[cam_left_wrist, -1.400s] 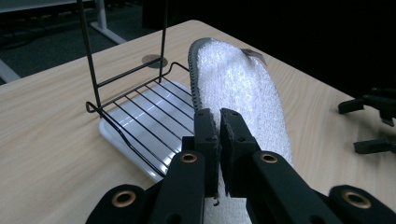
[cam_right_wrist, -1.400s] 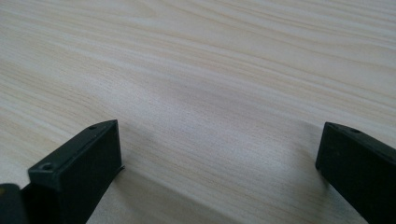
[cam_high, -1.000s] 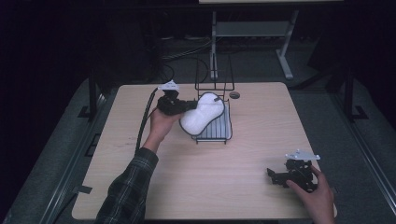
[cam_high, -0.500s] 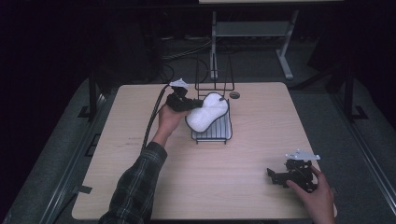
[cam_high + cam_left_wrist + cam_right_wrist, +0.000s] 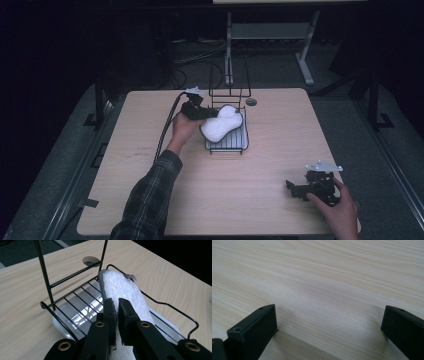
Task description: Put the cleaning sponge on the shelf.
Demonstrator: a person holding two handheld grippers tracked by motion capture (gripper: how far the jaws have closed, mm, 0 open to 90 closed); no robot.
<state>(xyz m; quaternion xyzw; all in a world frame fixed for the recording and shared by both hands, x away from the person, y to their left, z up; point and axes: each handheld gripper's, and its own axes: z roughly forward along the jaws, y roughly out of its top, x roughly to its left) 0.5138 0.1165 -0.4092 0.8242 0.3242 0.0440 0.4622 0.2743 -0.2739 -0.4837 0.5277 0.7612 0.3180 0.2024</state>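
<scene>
Between left hand-held gripper (image 5: 117, 312) jaws, white sponge (image 5: 122, 287)

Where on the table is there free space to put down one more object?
The wooden table is bare left of the wire rack, along its near edge between the sleeve and the right claw, and on the far right. It is crowded at the rack, where the left claw holds the white sponge.

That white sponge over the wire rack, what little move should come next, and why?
Probably ease it down a touch and then let go. The left gripper pinches the sponge by its edge, and the sponge already lies over the bars of the rack, inside its rim. The right gripper rests open on the table, far off.
</scene>
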